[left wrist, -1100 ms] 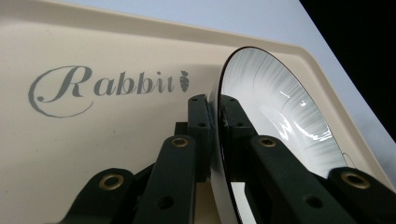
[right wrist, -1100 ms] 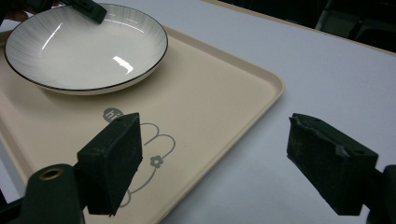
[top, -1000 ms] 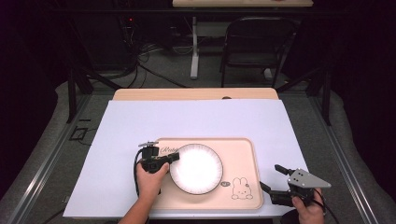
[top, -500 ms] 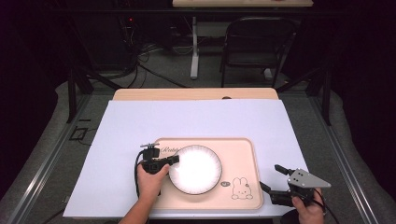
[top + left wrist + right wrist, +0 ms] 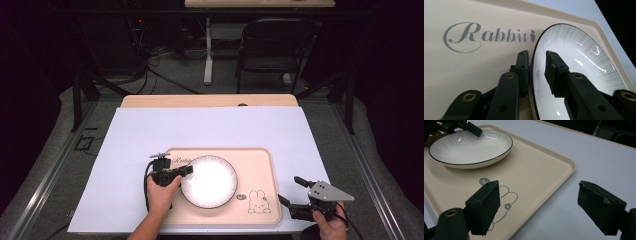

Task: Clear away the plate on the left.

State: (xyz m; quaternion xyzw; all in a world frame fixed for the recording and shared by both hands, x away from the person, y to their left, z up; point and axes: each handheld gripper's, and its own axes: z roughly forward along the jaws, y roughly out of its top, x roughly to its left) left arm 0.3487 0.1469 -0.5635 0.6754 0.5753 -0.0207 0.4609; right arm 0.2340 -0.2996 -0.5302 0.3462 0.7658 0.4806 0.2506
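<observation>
High view showed the left claw straddling the plate rim on the tray, not clenched. Right claw was spread wide beside the tray, grasping nothing.

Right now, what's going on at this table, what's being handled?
A person works with two handheld grippers over a beige rabbit-print tray on a white-covered table. The left gripper has its jaws straddling the rim of a white ribbed plate with a dark edge, one jaw inside and one outside; a small gap shows, so it isn't clearly clamped. The plate sits on the tray. The right gripper waits open beside the tray's near right corner, holding nothing.
</observation>
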